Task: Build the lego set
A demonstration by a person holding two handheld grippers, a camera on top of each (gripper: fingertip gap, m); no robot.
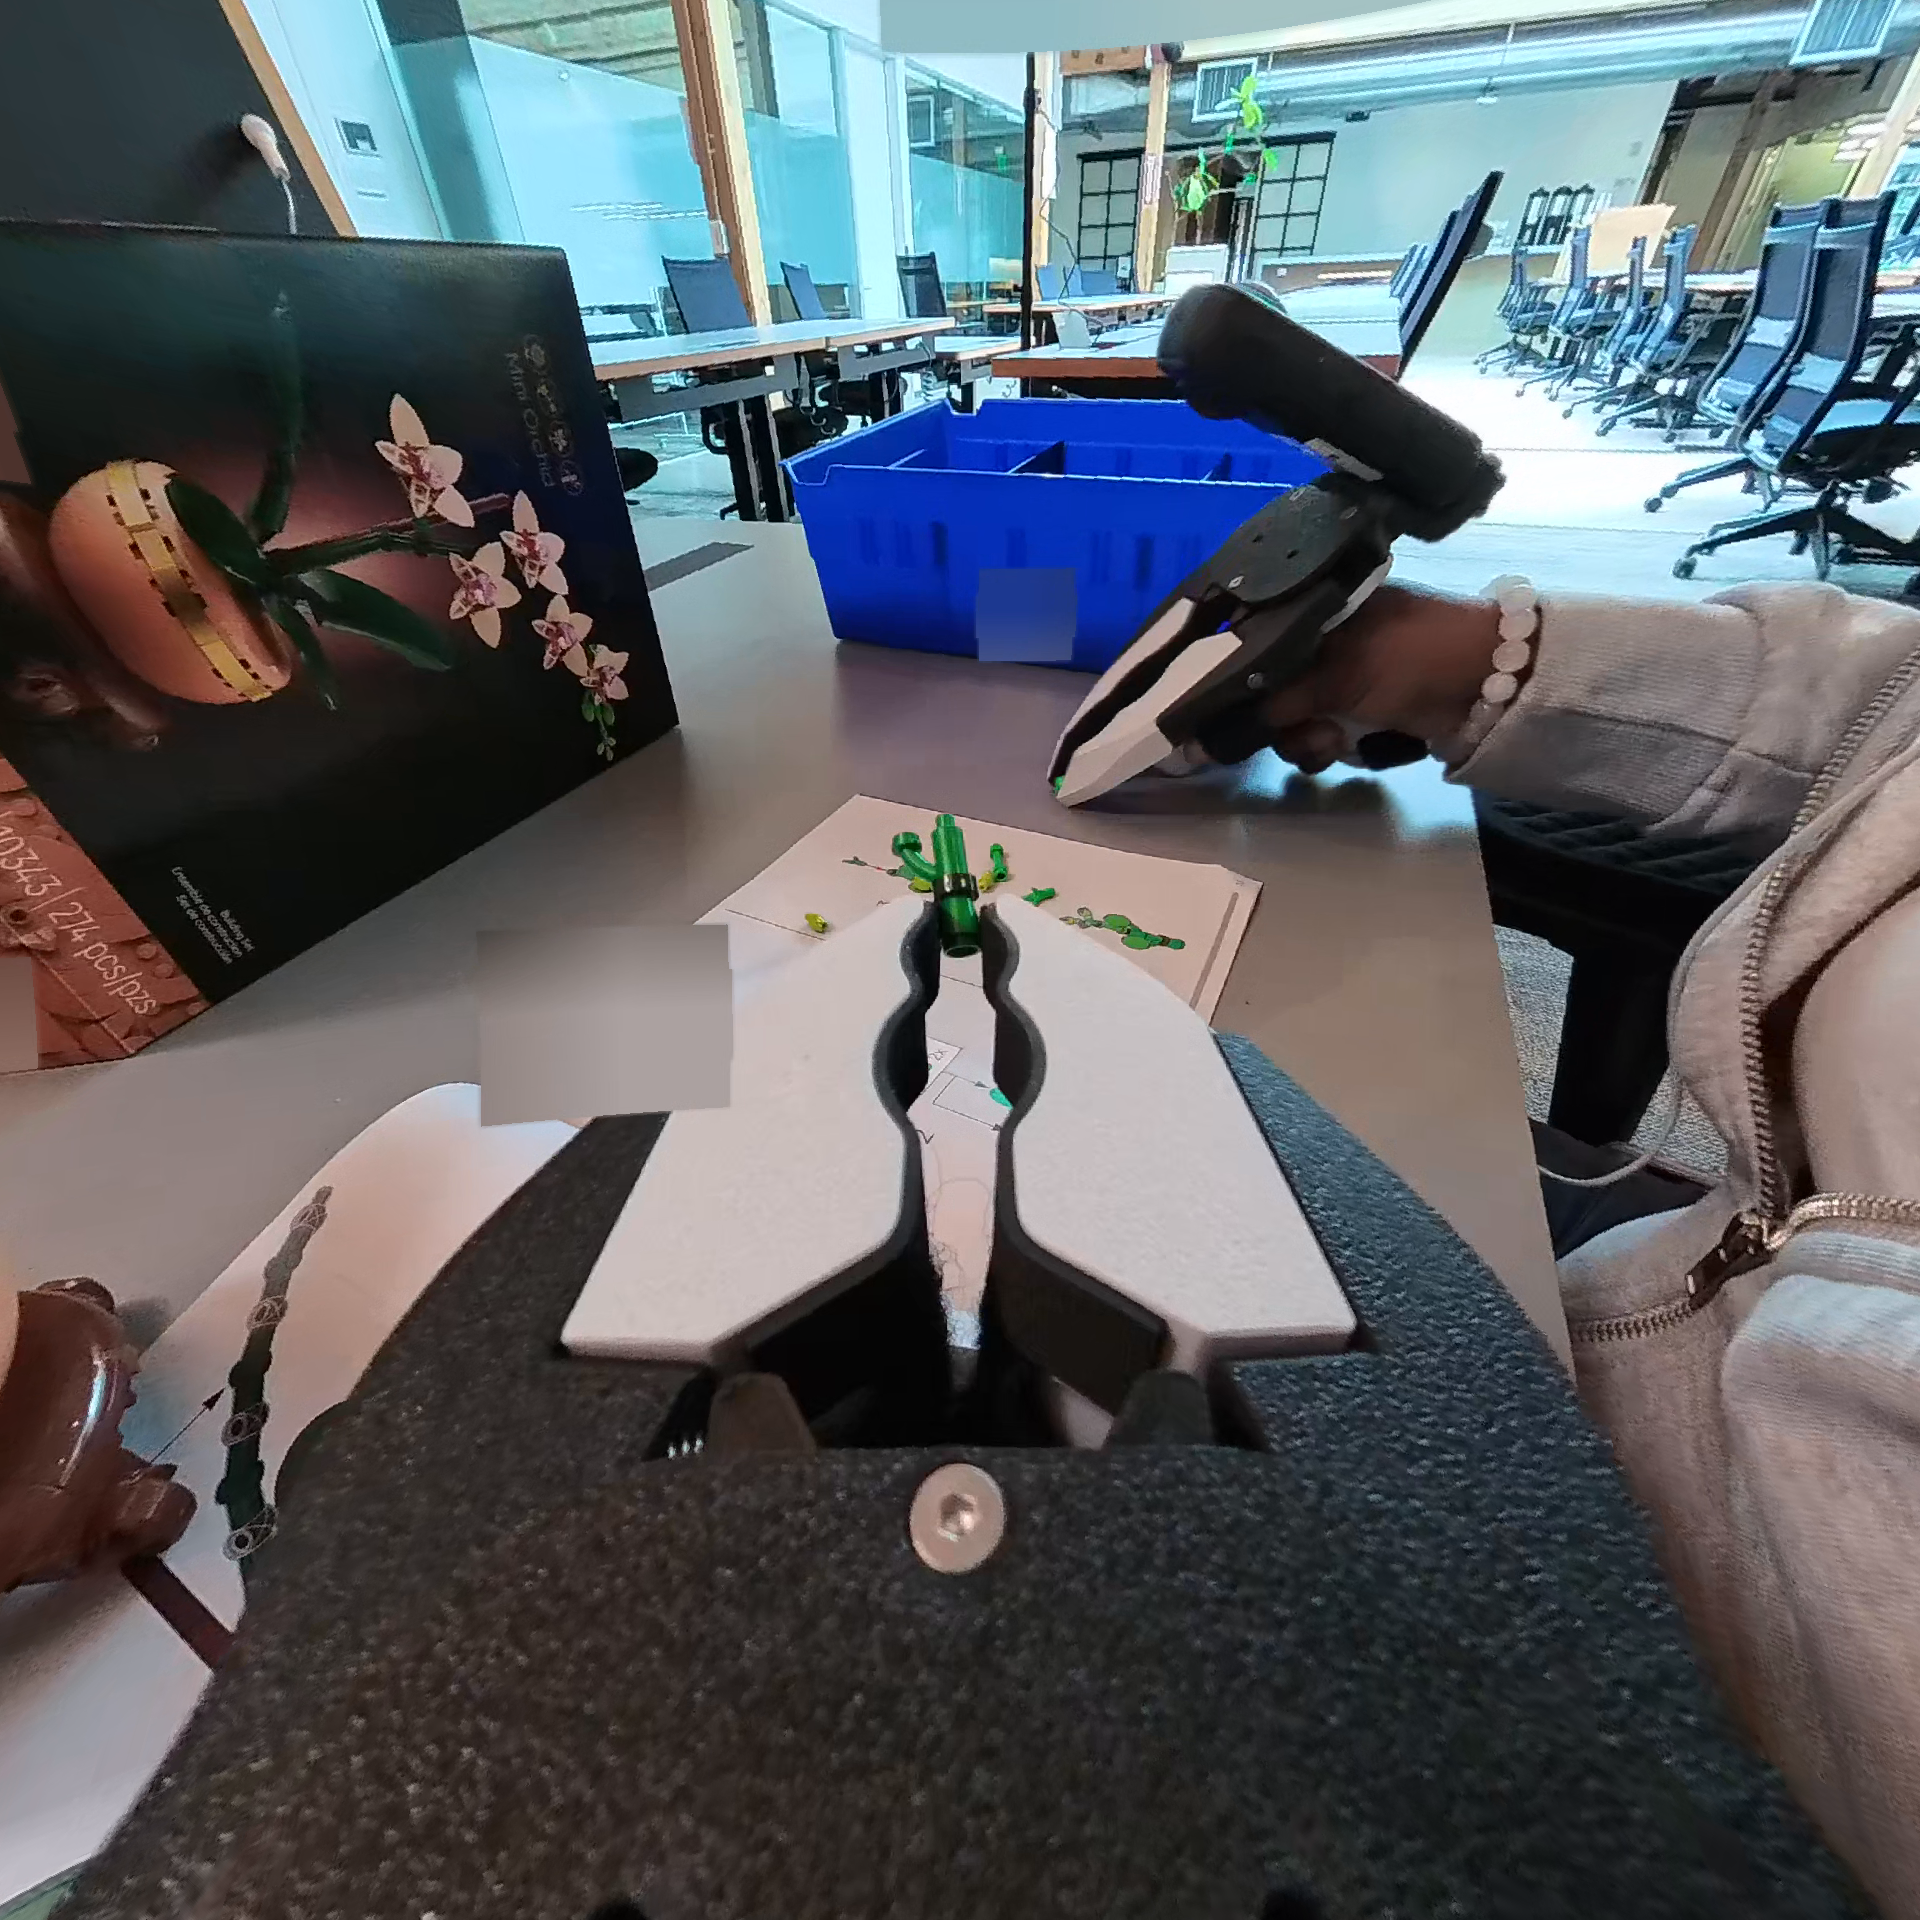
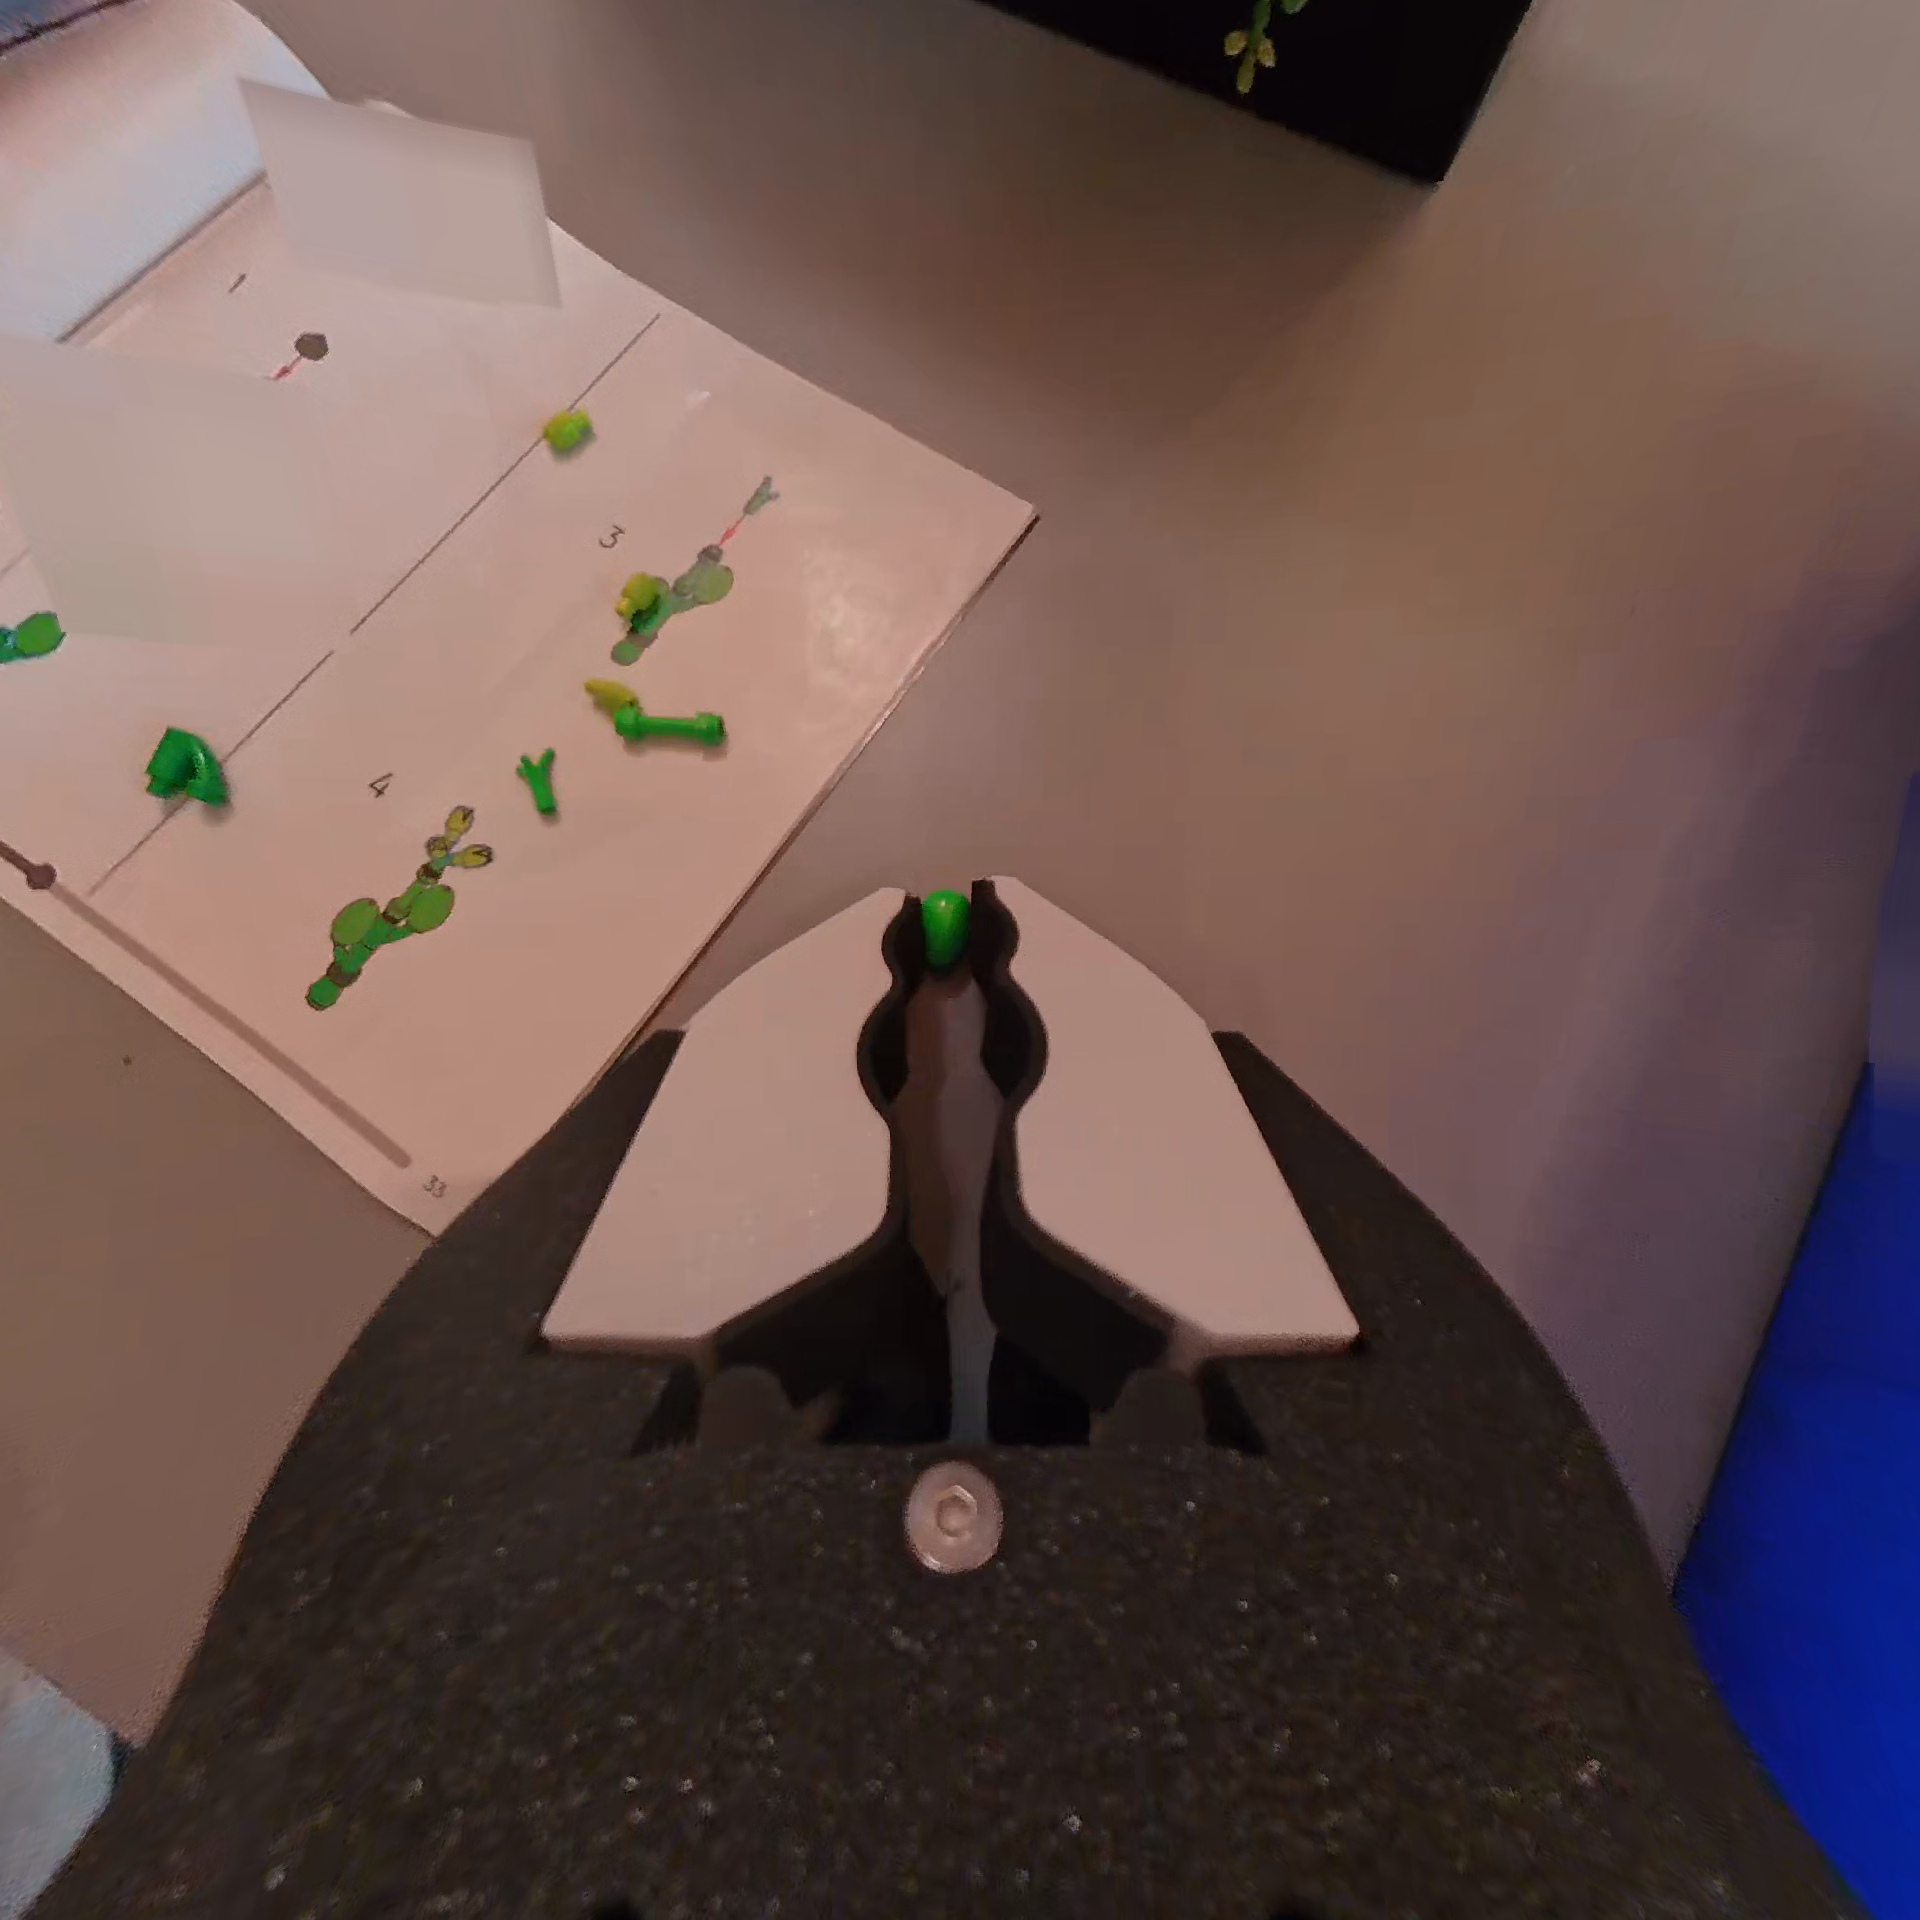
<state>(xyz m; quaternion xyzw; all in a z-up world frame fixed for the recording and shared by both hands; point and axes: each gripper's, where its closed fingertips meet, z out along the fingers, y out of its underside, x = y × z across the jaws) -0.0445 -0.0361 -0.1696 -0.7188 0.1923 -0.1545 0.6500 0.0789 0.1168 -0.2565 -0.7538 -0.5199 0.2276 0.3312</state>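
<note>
My left gripper is shut on a green stem assembly, which sticks out forward over the open instruction booklet. My right gripper is shut on a small green bud piece and holds it over the grey table, just right of the booklet. In the left wrist view the right gripper touches down near the booklet's far corner. Loose green pieces lie on the page: a short bar, a forked sprig, a lime bud and a green chunk.
The lego set's dark box stands at the left. A blue divided bin sits at the back of the table, its blue edge at the right of the right wrist view. A brown pot piece lies near left. A person's sleeve is at right. There is about 20 cm between the tips of the two grippers. The short bar is about 6 cm from my right fingertips and 15 cm from my left. Look for it in the left wrist view too.
</note>
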